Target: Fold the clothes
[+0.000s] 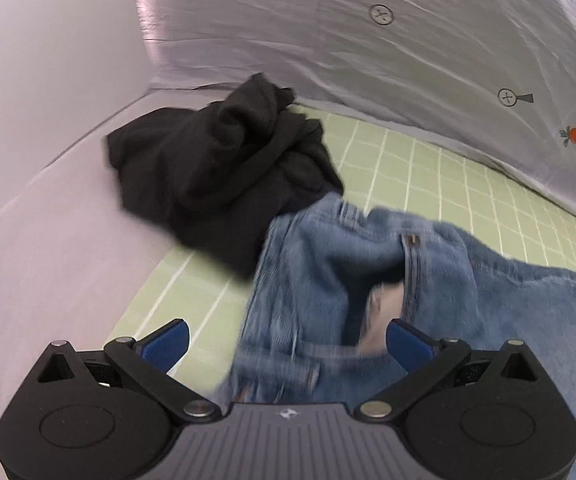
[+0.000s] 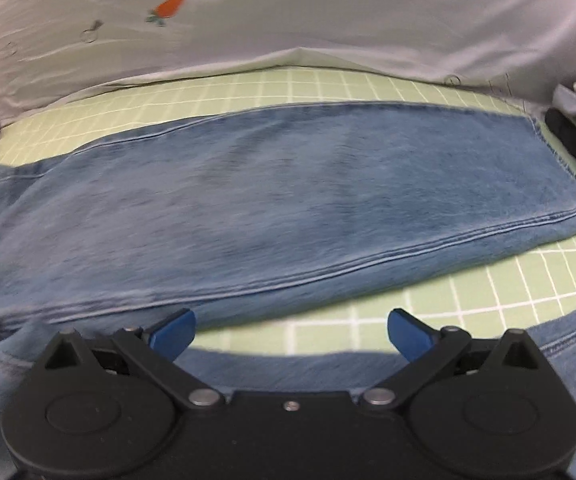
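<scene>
Left claw (image 1: pixel 288 340) gapes over jeans (image 1: pixel 368 264); right claw (image 2: pixel 290 330) likewise.

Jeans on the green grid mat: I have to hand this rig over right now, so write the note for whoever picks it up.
Left gripper: open, holding nothing, over the bunched waistband end of the jeans.
Right gripper: open, holding nothing, at the near edge of the flat-lying jeans leg; a second strip of denim lies under the gripper.
Black garment: crumpled in a heap on the green grid mat, touching the waistband end.
Done: one leg is spread flat along the mat.
Left: no fold is visible yet. Straighten the waistband, fold the jeans, then the black garment.
</scene>
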Motion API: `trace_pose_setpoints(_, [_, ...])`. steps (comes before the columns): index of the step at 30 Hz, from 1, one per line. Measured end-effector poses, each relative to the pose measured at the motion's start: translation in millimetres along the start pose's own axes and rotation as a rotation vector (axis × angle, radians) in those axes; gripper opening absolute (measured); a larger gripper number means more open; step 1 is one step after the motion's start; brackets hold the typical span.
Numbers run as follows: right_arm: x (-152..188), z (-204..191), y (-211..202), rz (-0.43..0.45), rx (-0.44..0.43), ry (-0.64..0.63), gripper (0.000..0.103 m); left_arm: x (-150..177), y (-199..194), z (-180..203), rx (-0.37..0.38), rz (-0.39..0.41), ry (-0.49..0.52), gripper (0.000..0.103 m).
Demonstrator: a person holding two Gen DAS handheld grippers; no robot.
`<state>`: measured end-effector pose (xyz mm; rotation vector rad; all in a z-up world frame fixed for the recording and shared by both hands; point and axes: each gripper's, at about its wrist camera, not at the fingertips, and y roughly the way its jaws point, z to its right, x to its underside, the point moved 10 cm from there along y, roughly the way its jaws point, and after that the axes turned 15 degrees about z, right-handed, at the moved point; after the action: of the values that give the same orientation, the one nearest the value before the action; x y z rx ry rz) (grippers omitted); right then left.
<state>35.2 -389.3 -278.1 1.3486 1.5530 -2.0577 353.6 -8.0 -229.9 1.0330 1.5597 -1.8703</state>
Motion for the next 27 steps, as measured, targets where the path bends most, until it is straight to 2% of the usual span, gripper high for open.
trace_pose_setpoints(4, [8.5, -17.0, -15.2, -0.028, 0.029, -0.014, 0.103, -4.8, 33.0, 8.2, 0.045, -0.013, 0.023, 0.103])
trace_pose_setpoints(7, [10.7, -29.7, -23.9, -0.032, 0.045, -0.016, 0.103, -4.4, 46.8, 11.7, 0.042, -0.029, 0.043, 0.101])
trace_pose_setpoints(10, [13.1, -39.8, -27.2, -0.044, 0.066, -0.014, 0.103, -3.9, 52.9, 11.7, 0.027, -0.025, 0.031, 0.081])
trace_pose_setpoints(11, [14.1, -42.9, -27.7, -0.05, 0.071, -0.01, 0.103, -5.5, 52.5, 10.9, 0.015, -0.01, 0.029, 0.058])
trace_pose_setpoints(12, [15.4, -45.4, -27.8, -0.056, 0.075, -0.011, 0.103, -6.6, 51.9, 11.5, 0.006, 0.0, 0.048, 0.044])
trace_pose_setpoints(15, [19.5, -51.0, -27.1, -0.077, 0.082, -0.025, 0.103, -10.6, 52.8, 11.4, 0.033, 0.001, 0.028, 0.032])
trace_pose_setpoints(22, [20.0, -49.0, -26.0, -0.091, 0.076, -0.027, 0.103, -26.3, 69.6, -10.2, 0.001, 0.012, -0.023, 0.031])
trace_pose_setpoints(25, [18.5, -42.1, -27.1, -0.083, 0.079, -0.009, 0.103, -29.5, 72.7, -12.8, 0.012, -0.016, -0.02, 0.038])
trace_pose_setpoints(27, [20.1, -37.4, -26.5, -0.083, 0.077, 0.012, 0.103, -27.9, 66.9, -12.7, 0.011, -0.04, -0.005, 0.051])
